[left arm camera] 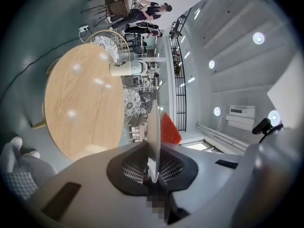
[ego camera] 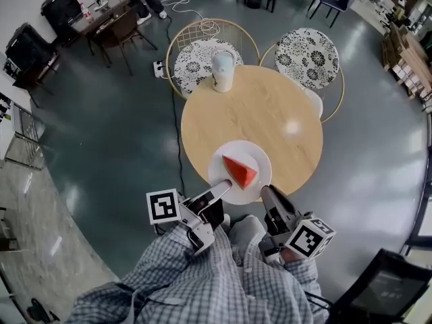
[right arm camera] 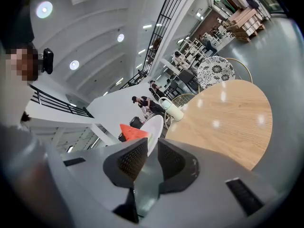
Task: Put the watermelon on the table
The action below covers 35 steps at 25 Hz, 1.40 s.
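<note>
Left gripper point(ego camera: 219, 191) point(left arm camera: 153, 167): your jaws are pinched narrow on the rim of the white plate point(ego camera: 260, 164) point(left arm camera: 155, 127), which runs edge-on between the pads. The watermelon slice point(ego camera: 240, 171) point(left arm camera: 168, 129) sits on the plate just ahead of the jaws, at the near edge of the round table point(ego camera: 256, 113). Right gripper point(ego camera: 265, 193) point(right arm camera: 147, 163): jaws apart, with the plate rim at their mouth and no pad pressing on it.

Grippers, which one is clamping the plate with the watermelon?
The left gripper: its jaws pinch the rim of the white plate. The right gripper has its jaws apart, not gripping.
</note>
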{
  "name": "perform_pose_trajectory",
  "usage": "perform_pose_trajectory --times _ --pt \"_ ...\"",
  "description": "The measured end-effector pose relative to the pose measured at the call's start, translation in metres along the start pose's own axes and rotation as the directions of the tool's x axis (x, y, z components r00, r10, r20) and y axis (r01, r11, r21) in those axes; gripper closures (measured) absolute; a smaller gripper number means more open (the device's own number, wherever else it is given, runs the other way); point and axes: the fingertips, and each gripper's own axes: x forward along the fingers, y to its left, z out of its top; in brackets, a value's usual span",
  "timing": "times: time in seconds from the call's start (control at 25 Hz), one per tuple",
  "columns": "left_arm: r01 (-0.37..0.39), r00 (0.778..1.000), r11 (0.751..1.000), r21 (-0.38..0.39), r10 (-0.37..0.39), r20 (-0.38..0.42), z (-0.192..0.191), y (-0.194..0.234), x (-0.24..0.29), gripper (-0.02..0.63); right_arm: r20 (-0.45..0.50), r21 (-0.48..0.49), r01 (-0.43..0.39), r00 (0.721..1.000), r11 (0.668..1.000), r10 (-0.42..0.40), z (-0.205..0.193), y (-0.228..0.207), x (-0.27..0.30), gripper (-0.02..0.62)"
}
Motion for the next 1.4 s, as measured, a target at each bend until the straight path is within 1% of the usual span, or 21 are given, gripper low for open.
perform_pose_trajectory --times 0.2,0.6,1.4 --pt "0.006 1.000 1.000 -0.003 -0.006 -0.012 0.002 -0.001 -0.004 0.580 0.011 0.001 -0.001 1.000 1.000 0.001 -0.003 0.004 0.001 0.534" --pt "0.010 1.000 1.000 -0.007 -0.011 -0.014 0.012 0.000 0.014 0.580 0.023 -0.002 -0.001 1.000 1.000 0.001 0.014 -0.004 0.009 0.534" --pt "0.001 1.000 1.000 -0.017 0.000 0.029 0.066 0.001 0.091 0.580 -0.015 -0.001 -0.011 1.000 1.000 0.011 0.092 -0.041 0.057 0.534"
